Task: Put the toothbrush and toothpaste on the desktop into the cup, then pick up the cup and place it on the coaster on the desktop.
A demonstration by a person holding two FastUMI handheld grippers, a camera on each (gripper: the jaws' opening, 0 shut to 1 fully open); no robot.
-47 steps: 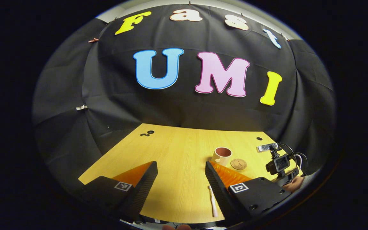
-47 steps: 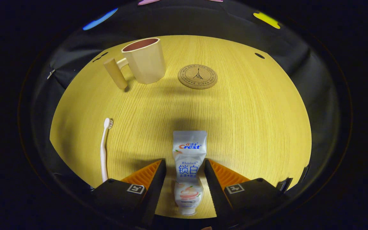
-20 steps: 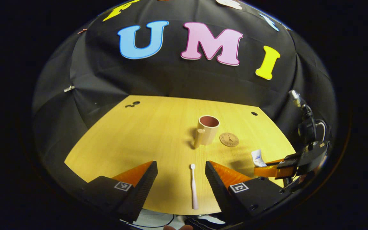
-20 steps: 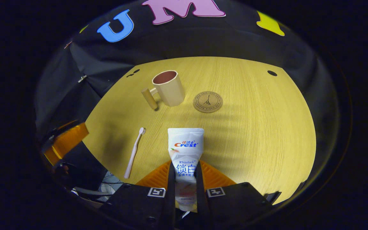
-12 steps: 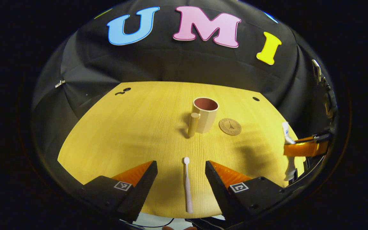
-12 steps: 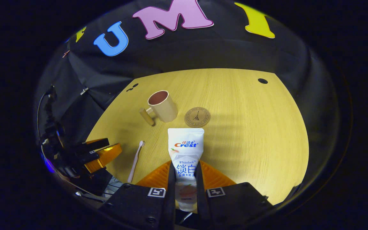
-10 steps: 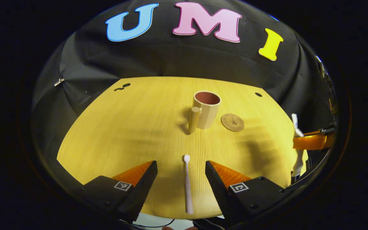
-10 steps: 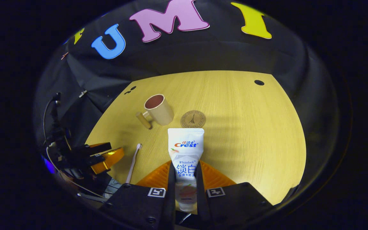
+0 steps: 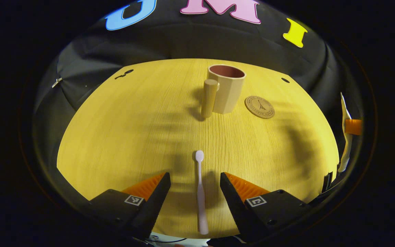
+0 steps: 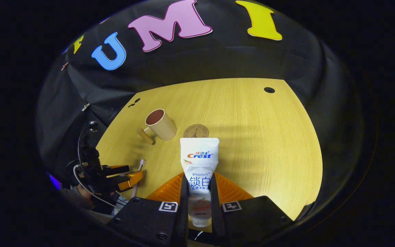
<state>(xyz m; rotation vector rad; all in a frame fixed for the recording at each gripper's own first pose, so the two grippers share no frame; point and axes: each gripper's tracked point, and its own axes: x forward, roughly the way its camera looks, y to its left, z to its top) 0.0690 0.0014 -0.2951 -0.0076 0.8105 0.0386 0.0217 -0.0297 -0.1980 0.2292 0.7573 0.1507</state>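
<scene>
A pale pink toothbrush [image 9: 201,192] lies on the wooden desktop [image 9: 132,116], head pointing away, between the spread fingers of my left gripper [image 9: 194,178], which is open and low over it. My right gripper [image 10: 198,183] is shut on the white toothpaste tube [image 10: 198,161] and holds it in the air, crimped end forward. The beige cup [image 9: 225,88] with its stick handle stands upright near the far middle; the toothpaste tube [image 9: 345,137] shows edge-on at the right rim. The round cork coaster [image 9: 259,106] lies just right of the cup. In the right gripper view the cup [image 10: 159,125], coaster [image 10: 195,131], toothbrush [image 10: 139,168] and left gripper [image 10: 123,176] appear.
Small dark holes [image 9: 285,80] mark the desktop's far corners. Black cloth surrounds the desk. A hand and cables [image 10: 81,192] sit behind the left gripper at the desk's near edge.
My left gripper has dropped lower and moved forward around the toothbrush. My right gripper has lifted the toothpaste higher and drawn back from the cup.
</scene>
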